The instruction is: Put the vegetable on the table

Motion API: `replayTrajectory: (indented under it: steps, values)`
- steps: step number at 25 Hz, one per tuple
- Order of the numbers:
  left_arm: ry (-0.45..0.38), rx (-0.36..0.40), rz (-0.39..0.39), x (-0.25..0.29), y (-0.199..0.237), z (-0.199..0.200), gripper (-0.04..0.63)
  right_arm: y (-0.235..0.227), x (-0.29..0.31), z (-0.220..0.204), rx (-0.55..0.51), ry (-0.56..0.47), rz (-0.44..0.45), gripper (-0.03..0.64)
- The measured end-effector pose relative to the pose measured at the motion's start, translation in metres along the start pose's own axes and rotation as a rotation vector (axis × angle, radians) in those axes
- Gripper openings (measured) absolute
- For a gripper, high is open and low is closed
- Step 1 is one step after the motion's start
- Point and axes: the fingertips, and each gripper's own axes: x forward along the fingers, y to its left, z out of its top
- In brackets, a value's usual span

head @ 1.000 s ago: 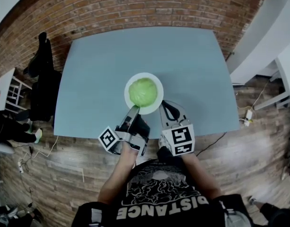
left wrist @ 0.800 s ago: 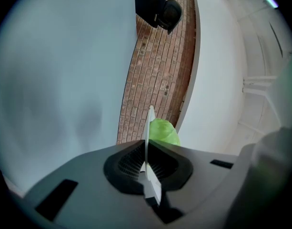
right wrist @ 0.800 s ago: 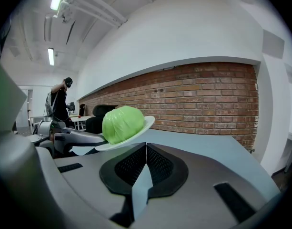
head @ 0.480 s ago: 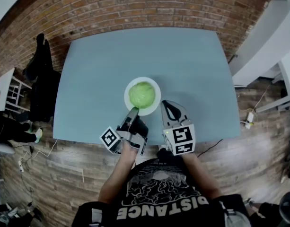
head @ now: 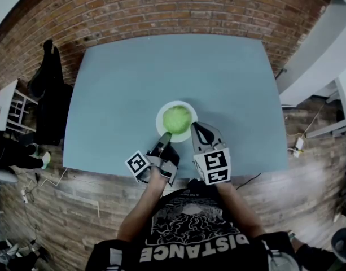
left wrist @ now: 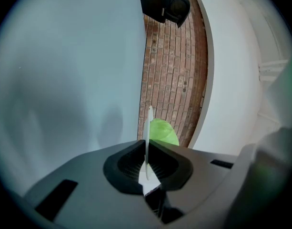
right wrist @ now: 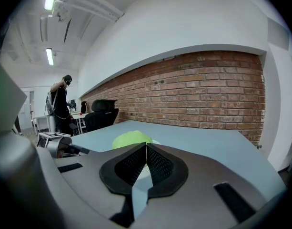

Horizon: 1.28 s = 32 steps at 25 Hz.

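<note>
Grey-blue desk filled most of the head view, brick wall behind. White plate sat over the desk's near-centre part; couldn't tell if fully down or just above. The veg, a round pale-green head (cabbage or lettuce), lay on the plate, not yet on the desk itself.

Handling, by judgement: moderate wt, firm core, outer leaves soft & easily bruised, prone to roll. Best taken across its widest part w/ a gentle squeeze.

L gripper: jaws pinching the plate's near rim. R gripper: jaws pressed together, nothing between, just right of the plate.

Vs 1 s ago: plate + veg showed smaller, shifted slightly right & nearer the person. L hold on rim unchanged.
</note>
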Motion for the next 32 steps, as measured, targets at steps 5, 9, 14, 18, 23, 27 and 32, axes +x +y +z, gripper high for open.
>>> replayTrajectory:
  steps: [5, 9, 14, 18, 23, 27, 32]
  values:
    - [-0.002, 0.020, 0.064, 0.006, 0.015, 0.006, 0.012, -0.003, 0.010, -0.007, 0.000, 0.022, 0.009, 0.009]
    - [0.003, 0.045, 0.116, 0.011, 0.028, 0.011, 0.012, -0.007, 0.017, -0.011, 0.006, 0.032, 0.012, 0.009]
    - [0.007, 0.045, 0.170, 0.013, 0.043, 0.012, 0.015, -0.009, 0.023, -0.015, 0.013, 0.041, 0.019, 0.009]
    - [0.013, 0.054, 0.195, 0.017, 0.052, 0.013, 0.015, -0.015, 0.025, -0.019, 0.022, 0.050, 0.018, 0.009]
    - [0.035, 0.073, 0.241, 0.024, 0.063, 0.012, 0.020, -0.018, 0.028, -0.020, 0.032, 0.053, 0.027, 0.009]
    - [0.030, 0.079, 0.285, 0.024, 0.071, 0.014, 0.023, -0.018, 0.032, -0.021, 0.033, 0.059, 0.037, 0.009]
    - [0.014, 0.074, 0.303, 0.023, 0.074, 0.016, 0.026, -0.019, 0.033, -0.025, 0.034, 0.069, 0.043, 0.009]
